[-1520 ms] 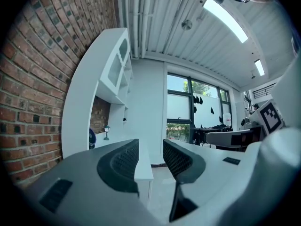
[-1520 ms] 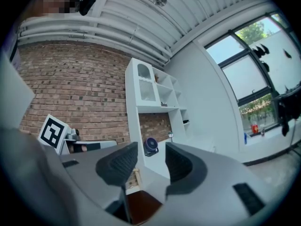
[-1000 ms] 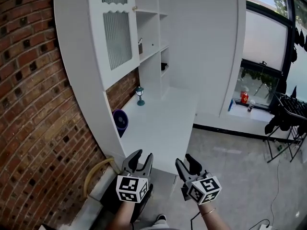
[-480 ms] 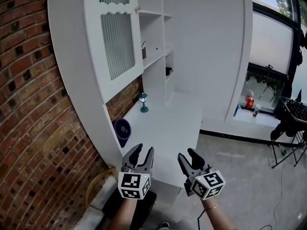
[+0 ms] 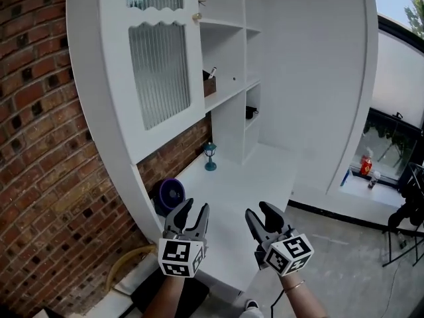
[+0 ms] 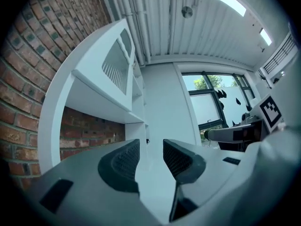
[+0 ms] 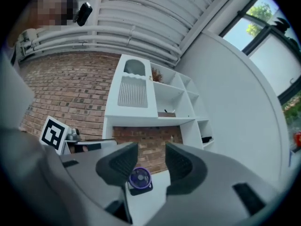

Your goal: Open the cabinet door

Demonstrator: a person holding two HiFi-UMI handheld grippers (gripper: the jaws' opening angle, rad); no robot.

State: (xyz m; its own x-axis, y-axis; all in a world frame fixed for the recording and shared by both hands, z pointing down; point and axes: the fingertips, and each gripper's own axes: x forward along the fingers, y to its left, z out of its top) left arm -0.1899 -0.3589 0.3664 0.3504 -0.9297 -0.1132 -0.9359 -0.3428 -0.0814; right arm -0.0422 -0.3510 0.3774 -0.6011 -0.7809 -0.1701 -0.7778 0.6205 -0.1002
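Two grippers low over desk (image 5: 248,177) edge, left gripper (image 5: 195,208) and right gripper (image 5: 260,211), jaws partly apart, nothing held. Cabinet door (image 5: 159,78) with ribbed glass up left, closed, well apart from both. Purple fan (image 5: 169,193) just ahead.

1. 2 black two-jaw grippers with marker cubes, 6 o'clock: left gripper (image 5: 194,209), right gripper (image 5: 260,212).
2. 1 white ribbed-glass cabinet door (image 5: 159,71), 11 o'clock.
3. 1 round purple desk fan (image 5: 170,194), 7 o'clock.
4. 1 small teal lantern (image 5: 210,156), centre.
5. 1 red can (image 5: 365,165), 3 o'clock.
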